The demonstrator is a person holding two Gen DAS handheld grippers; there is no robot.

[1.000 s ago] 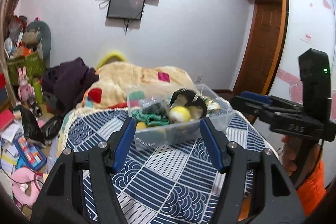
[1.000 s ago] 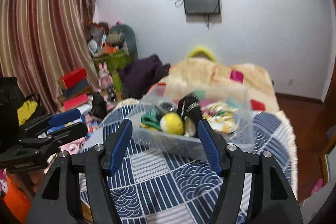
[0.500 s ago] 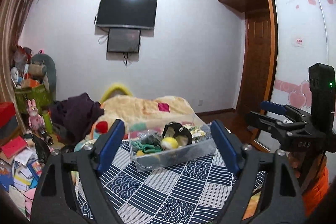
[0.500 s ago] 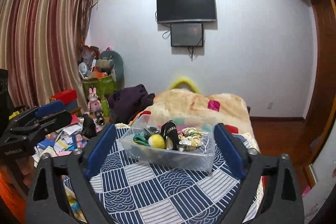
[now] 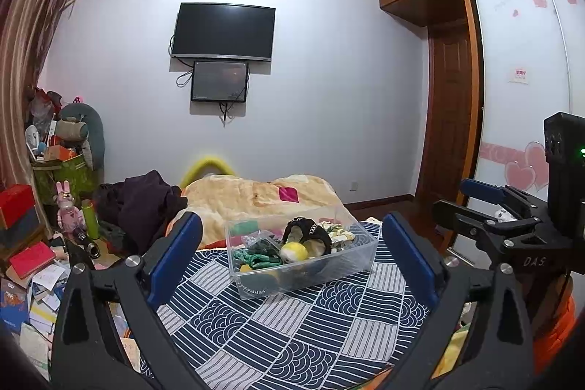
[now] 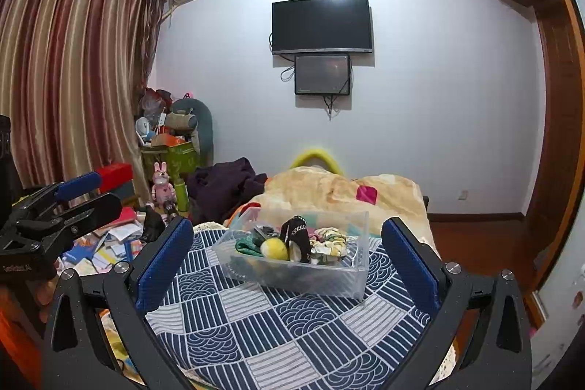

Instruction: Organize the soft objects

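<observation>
Presently both grippers hang back from the work, empty. Left gripper (image 5: pixel 292 254): fingers spread wide, nothing between them. Right gripper (image 6: pixel 289 262): the same, spread wide and empty.

Clear plastic bin (image 5: pixel 303 271) sits on the blue patterned bedspread (image 5: pixel 299 328), straight ahead of both pairs of fingers and well apart from them. Bin is framed between the left fingers, slightly right of centre there; in the right view it sits close to centre. Neither hand looks clearly nearer; cannot tell.

Bin's long axis runs roughly across the line of approach, a little skewed, so a long wall faces the grippers. Its open mouth points up.

Contents, left to right in the left view: green cloth (image 5: pixel 252 256), yellow ball (image 5: pixel 294 251), black knitted piece (image 5: pixel 305 233) standing upright behind the ball, patterned fabric (image 5: pixel 338 234) at the right end. All lie inside the bin; nothing soft shows loose on the bedspread near it.

Judgement: sorting looks close to done. Any further reach goes forward and down over the near wall.
</observation>
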